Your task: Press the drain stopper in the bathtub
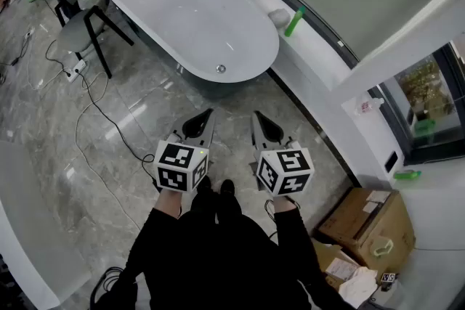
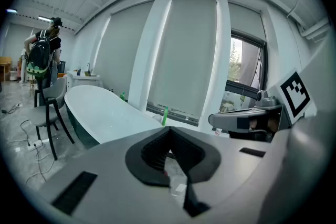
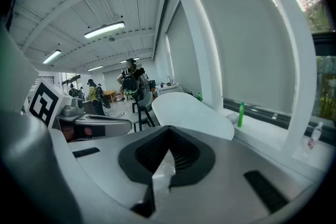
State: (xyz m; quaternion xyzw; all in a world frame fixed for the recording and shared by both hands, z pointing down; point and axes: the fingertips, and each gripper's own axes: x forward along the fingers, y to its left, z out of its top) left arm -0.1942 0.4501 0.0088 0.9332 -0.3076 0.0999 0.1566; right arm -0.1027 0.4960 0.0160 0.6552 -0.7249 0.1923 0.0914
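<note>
A white oval bathtub (image 1: 182, 7) stands on the grey marble floor ahead of me, with its round metal drain stopper (image 1: 220, 69) at the near end of the basin. Both grippers hang side by side over the floor, well short of the tub. My left gripper (image 1: 204, 120) is shut with nothing in it, and so is my right gripper (image 1: 261, 121). In the left gripper view the tub (image 2: 100, 113) lies to the left beyond the shut jaws of the left gripper (image 2: 169, 134). In the right gripper view the tub (image 3: 186, 110) shows past the right gripper (image 3: 169, 134).
A grey chair (image 1: 83, 0) and trailing cables (image 1: 94, 109) lie left of the tub. A white window ledge (image 1: 320, 58) with a green bottle (image 1: 293, 22) runs along the right. Cardboard boxes (image 1: 367, 225) sit at the lower right. People stand far off in the room (image 3: 131, 81).
</note>
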